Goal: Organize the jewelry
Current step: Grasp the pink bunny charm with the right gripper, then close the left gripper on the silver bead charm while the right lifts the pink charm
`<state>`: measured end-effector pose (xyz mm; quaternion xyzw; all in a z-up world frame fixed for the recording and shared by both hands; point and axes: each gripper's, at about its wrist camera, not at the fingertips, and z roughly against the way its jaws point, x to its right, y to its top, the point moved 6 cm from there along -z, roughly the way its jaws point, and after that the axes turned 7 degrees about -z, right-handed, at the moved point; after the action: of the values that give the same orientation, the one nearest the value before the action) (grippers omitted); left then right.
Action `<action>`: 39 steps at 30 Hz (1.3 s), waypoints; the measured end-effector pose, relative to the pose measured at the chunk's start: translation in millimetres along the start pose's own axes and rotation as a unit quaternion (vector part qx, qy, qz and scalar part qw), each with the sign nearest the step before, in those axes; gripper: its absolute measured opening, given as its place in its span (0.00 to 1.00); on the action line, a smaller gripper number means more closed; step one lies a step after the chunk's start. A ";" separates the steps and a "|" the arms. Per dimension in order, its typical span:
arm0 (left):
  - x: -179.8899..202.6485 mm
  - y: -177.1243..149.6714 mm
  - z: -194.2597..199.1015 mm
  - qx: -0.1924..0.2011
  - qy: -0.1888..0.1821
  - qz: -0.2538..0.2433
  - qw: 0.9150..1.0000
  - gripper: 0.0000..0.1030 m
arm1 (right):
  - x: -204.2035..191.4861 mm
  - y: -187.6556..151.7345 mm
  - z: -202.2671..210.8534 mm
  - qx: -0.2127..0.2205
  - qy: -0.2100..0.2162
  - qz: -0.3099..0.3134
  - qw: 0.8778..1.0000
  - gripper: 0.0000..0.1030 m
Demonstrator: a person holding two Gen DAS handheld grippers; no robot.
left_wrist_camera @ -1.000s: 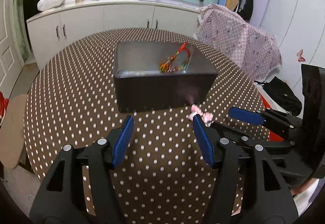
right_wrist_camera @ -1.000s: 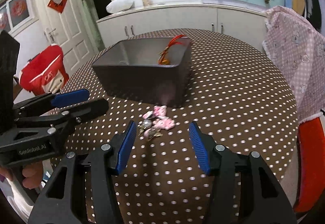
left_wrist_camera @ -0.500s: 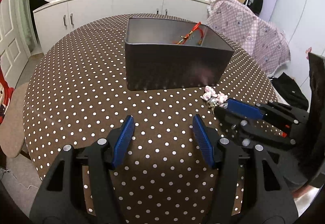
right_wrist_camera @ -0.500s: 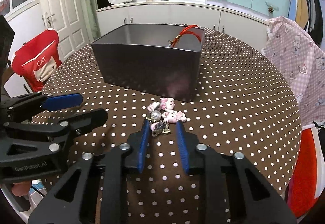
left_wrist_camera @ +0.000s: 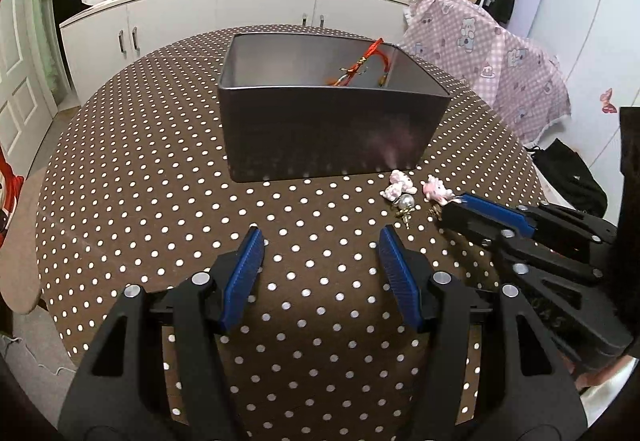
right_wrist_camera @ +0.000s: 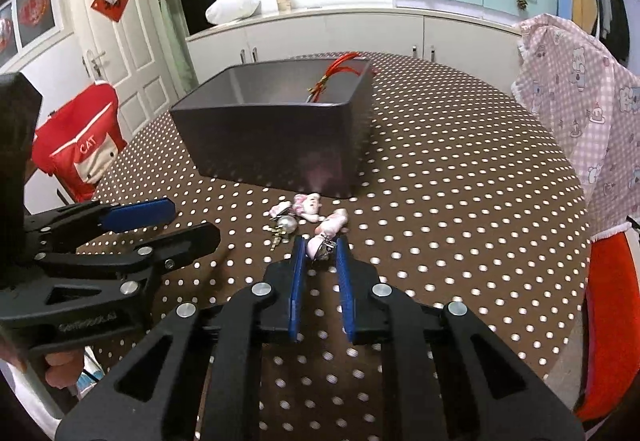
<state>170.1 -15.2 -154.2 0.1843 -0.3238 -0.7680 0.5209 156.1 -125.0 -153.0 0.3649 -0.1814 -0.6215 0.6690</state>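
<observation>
A dark metal box (left_wrist_camera: 328,129) (right_wrist_camera: 272,145) stands in the middle of the polka-dot table (left_wrist_camera: 140,177), with a red cord bracelet (left_wrist_camera: 360,63) (right_wrist_camera: 336,71) inside it. In front of its right corner lies a cluster of pink charms with a silver bead (left_wrist_camera: 398,187) (right_wrist_camera: 306,205). My right gripper (right_wrist_camera: 320,245) (left_wrist_camera: 452,203) is shut on one pink charm piece (right_wrist_camera: 330,227) of that jewelry, low over the cloth. To the left of the charms, my left gripper (left_wrist_camera: 320,237) (right_wrist_camera: 192,221) hovers open above the table with nothing between its fingers.
White cabinets (left_wrist_camera: 224,13) with a pillow and a bottle run along the back. A chair draped in pink checked cloth (left_wrist_camera: 492,57) stands at the table's right, and a red chair cover (right_wrist_camera: 80,149) at its left. A person's hand (right_wrist_camera: 60,365) holds the left gripper.
My right gripper's jaws went from wide apart to narrow, closing on the pink charm. The charm now sits a little apart from the rest of the cluster. The left gripper stays open.
</observation>
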 end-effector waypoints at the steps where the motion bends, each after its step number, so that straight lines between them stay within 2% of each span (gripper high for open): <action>1: 1.9 1.0 -0.3 0.001 0.000 -0.002 1.000 0.58 | 3.9 0.1 2.6 0.003 -0.003 -0.004 1.000 0.13; 9: 22.4 6.5 -9.2 -0.002 -0.022 -0.024 0.999 0.58 | 24.6 1.3 15.6 0.019 -0.017 -0.031 0.999 0.13; 18: 40.1 16.6 -17.8 0.002 -0.036 -0.047 0.998 0.58 | 35.1 -2.3 11.9 0.013 -0.011 -0.042 0.999 0.13; 20: 45.4 18.3 -21.5 0.002 -0.035 -0.059 0.998 0.52 | 36.8 -4.3 9.3 0.009 -0.008 -0.045 0.999 0.13; 21: 46.4 18.5 -23.1 -0.001 -0.034 -0.062 0.998 0.40 | 38.3 -4.6 8.0 0.008 -0.008 -0.047 0.999 0.13; 22: 47.4 18.2 -26.2 -0.006 -0.032 -0.065 0.997 0.33 | 39.8 -4.6 7.1 0.006 -0.008 -0.048 0.999 0.13; 25: 47.2 19.5 -28.3 -0.004 -0.021 -0.072 0.997 0.26 | 43.3 -6.6 4.3 0.003 -0.004 -0.055 0.998 0.14; 33: 33.7 15.2 -25.1 -0.007 -0.028 -0.048 0.998 0.16 | 43.5 -2.9 9.1 -0.001 0.003 -0.053 0.999 0.14; 39: 28.9 7.8 -17.2 -0.006 -0.021 -0.033 0.999 0.15 | 46.6 -7.6 10.7 -0.013 -0.014 -0.048 0.999 0.14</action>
<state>174.8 -48.9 -159.7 0.1758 -0.3243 -0.7905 0.4889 150.8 -172.5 -161.1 0.3561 -0.1647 -0.6601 0.6406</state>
